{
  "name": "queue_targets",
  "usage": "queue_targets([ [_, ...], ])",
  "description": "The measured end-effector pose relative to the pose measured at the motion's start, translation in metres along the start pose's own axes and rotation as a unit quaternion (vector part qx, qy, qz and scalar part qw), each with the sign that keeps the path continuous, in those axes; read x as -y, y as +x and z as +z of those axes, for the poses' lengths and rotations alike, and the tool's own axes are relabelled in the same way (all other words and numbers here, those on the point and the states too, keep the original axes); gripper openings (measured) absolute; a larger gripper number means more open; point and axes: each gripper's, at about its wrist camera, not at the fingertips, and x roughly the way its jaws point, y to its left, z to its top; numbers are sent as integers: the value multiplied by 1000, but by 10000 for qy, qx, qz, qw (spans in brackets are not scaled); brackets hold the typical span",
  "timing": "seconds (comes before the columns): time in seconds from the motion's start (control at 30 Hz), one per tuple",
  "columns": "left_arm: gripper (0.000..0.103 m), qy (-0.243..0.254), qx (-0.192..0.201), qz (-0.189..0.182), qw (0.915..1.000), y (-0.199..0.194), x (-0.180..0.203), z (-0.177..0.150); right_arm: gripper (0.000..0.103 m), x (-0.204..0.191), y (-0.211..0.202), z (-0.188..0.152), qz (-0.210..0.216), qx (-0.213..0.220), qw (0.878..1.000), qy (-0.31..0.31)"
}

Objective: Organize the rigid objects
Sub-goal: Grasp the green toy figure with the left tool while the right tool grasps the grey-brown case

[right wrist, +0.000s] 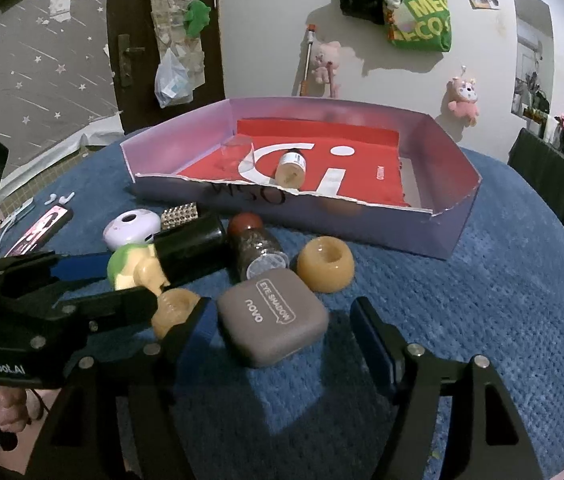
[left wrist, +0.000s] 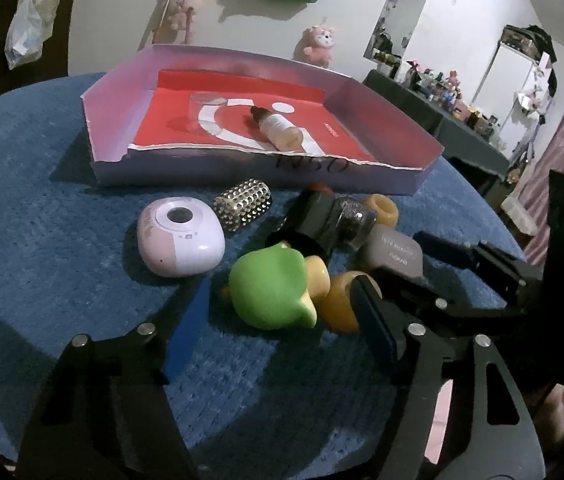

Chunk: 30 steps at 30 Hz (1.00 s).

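My left gripper (left wrist: 278,312) stands open around a green and cream toy figure (left wrist: 270,288), with an amber ring (left wrist: 338,304) against its right finger. No pad clearly presses on the toy. My right gripper (right wrist: 282,324) is open around a grey eye shadow case (right wrist: 274,320), with a gap on the case's right side. Behind them lie a black cylinder (right wrist: 190,248), a red-capped jar (right wrist: 258,248), a second amber ring (right wrist: 324,266), a studded metal cylinder (left wrist: 244,204) and a lilac rounded device (left wrist: 180,240). The lilac box (left wrist: 114,168) holds a clear cup (left wrist: 207,114) and a small bottle (left wrist: 282,130).
Everything sits on a blue textured cover (right wrist: 482,320). A phone (right wrist: 42,228) and white earbuds (right wrist: 60,199) lie at the far left edge. A dark table with clutter (left wrist: 462,120) stands beyond the right side.
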Motion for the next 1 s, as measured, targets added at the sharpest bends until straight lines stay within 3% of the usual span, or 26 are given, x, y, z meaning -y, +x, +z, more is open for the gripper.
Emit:
queue_targets([
  [0.07,62,61,12,-5,10000,2,2,-1,72,3,1,-2,63,-60,9999,69],
  [0.17,61,178,83,18,9998,1,4,-3,69,5,1,-6,77,-88,9999,60],
  [0.33,54,-26,77,-228,9997,0,-8,-2,67,1,2,-5,48,-98,9999,-20],
  [0.47,54,-150,38,-381,9992,3,-14,3,68,-5,5,-7,-43,-48,9999,-142],
  [0.53,52,-140,38,-407,9991,4,-14,4,61,-6,4,-7,-40,-18,9999,-131],
  [1.0,51,-8,65,-327,9994,-5,-7,-4,58,10,-7,-9,293,30,9990,344],
])
